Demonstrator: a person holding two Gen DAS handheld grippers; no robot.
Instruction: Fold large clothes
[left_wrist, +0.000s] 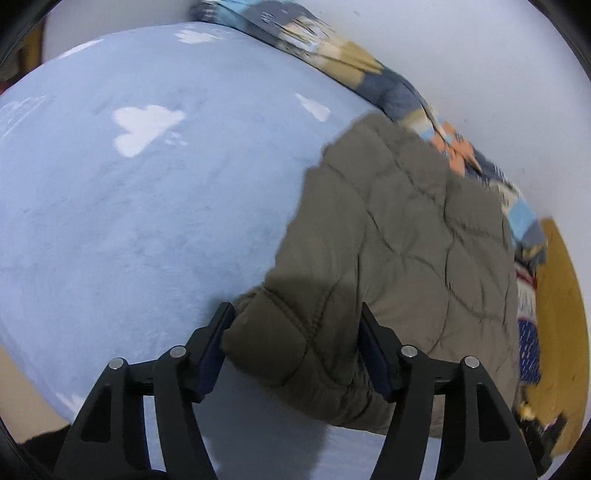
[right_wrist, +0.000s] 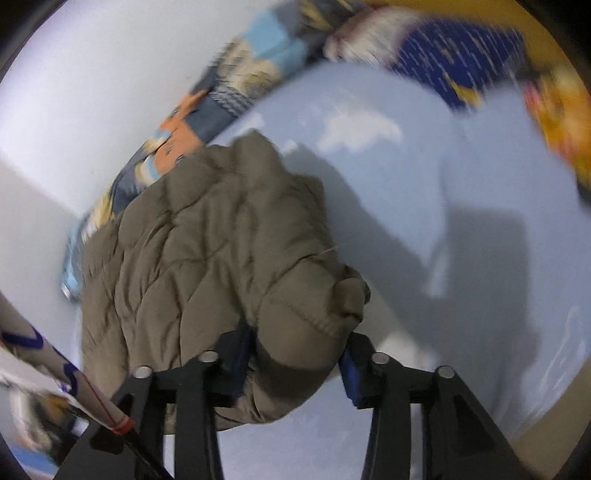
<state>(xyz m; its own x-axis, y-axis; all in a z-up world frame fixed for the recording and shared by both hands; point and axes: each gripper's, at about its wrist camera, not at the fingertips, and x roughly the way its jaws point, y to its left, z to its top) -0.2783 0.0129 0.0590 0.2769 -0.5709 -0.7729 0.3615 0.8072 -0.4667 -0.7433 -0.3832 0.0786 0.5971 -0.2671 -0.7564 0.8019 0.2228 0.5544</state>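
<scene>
A light-blue bed (left_wrist: 147, 221) bears an olive quilted jacket (left_wrist: 406, 240) and patchwork blanket (left_wrist: 369, 66).

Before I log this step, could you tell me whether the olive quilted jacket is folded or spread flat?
Folded: the olive quilted jacket lies doubled into a thick, compact bundle on the blue cloud blanket, with rounded fold edges nearest both cameras.
</scene>
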